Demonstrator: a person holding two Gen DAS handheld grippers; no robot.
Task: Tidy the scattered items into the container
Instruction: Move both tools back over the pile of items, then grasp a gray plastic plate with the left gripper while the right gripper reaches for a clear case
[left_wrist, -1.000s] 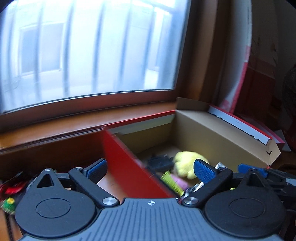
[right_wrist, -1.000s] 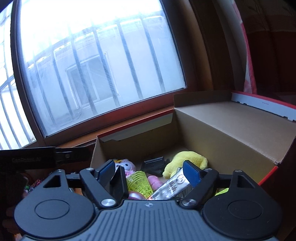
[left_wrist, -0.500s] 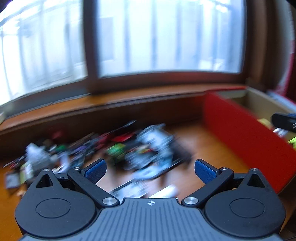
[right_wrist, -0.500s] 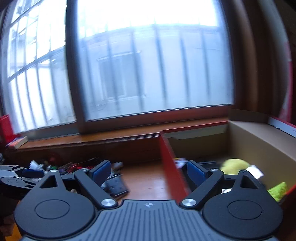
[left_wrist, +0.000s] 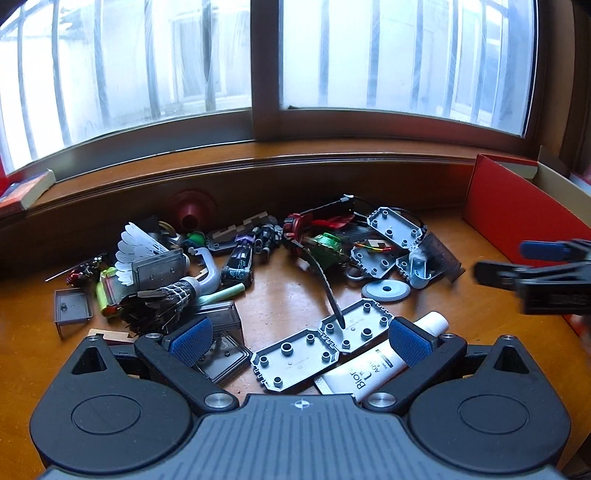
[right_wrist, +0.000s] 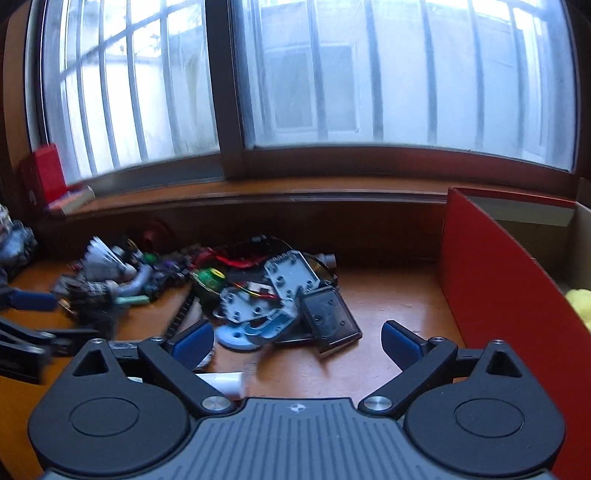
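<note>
The left gripper (left_wrist: 301, 338) hangs over the wooden table (left_wrist: 480, 321) with its jaws spread wide and nothing between them. Under it at lower centre lie a grey plastic plate (left_wrist: 321, 350) and a white tube (left_wrist: 384, 363), the tube partly covered by the right blue fingertip (left_wrist: 409, 346). The scattered pile (left_wrist: 240, 254) fills the middle of the left wrist view: a white shuttlecock (left_wrist: 135, 251), a dark feathered one (left_wrist: 159, 302), a grey washer (left_wrist: 386, 290), more grey plates and small bits too tangled to name. The red box (left_wrist: 517, 214) is cut off at the right edge, and only a sliver of its inside shows there.

In the right wrist view the right gripper (right_wrist: 297, 341) is also spread wide and empty, above bare table just in front of a black case (right_wrist: 328, 319). The pile is blurred at the left here. The box wall (right_wrist: 495, 291) hides most of the contents; a scrap of something yellow (right_wrist: 580, 304) peeks out at the right edge.
</note>
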